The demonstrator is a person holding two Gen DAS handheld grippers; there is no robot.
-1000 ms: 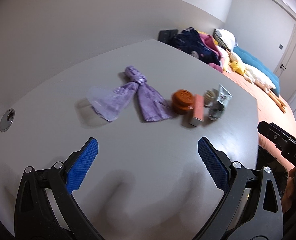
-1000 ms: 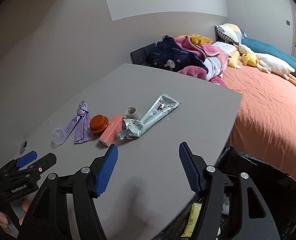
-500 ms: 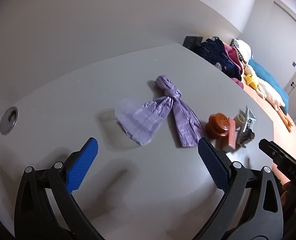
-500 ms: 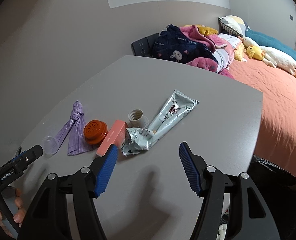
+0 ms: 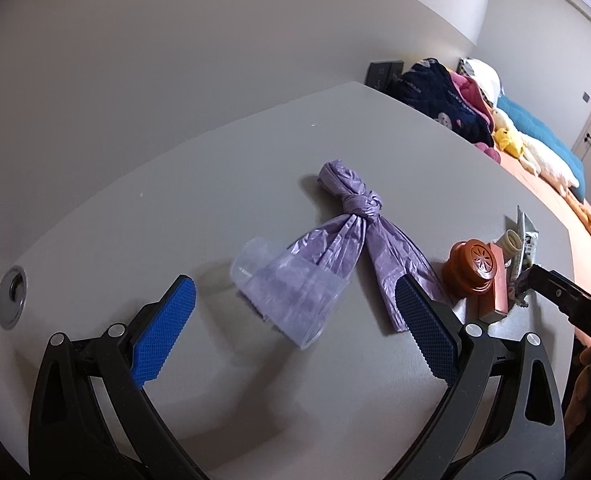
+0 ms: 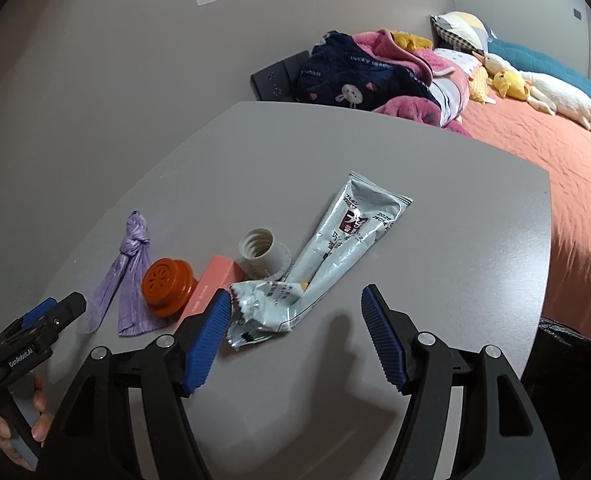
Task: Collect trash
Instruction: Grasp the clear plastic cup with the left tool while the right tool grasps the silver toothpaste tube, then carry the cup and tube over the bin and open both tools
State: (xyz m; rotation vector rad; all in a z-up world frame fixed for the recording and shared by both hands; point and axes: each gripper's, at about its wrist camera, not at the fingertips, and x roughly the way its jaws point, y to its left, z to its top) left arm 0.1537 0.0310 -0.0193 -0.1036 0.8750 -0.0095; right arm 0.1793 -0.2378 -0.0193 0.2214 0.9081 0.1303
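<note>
Left gripper [image 5: 295, 320] hangs over the grey table [image 5: 255, 168], angled downward, jaws spread wide with nothing between the pads. The clear plastic cup [image 5: 279, 292] lies on its side just beyond the fingertips at 12 o'clock, partly over the knotted purple bag [image 5: 355, 232], which runs on toward 1 o'clock. At 2 o'clock from this gripper: orange round cap [image 5: 475, 270], then the pink box [image 5: 497, 292], touching it.

Right gripper [image 6: 295, 332] also tilts downward over the table; its jaws are opening, with nothing pressed between the pads. The crumpled end of the silver wrapper [image 6: 335, 248] lies just beyond the left fingertip, at 11 to 12 o'clock; the rest of the wrapper stretches away toward 1 o'clock. White threaded cap [image 6: 261, 252] stands open end up at 11 o'clock, touching the wrapper.

In the right wrist view, a hand [image 6: 19, 432] grips the left tool's handle at 8 o'clock. A black bin bag [image 6: 567, 352] sits at the table's edge at 3 o'clock; its contents cannot be seen.
</note>
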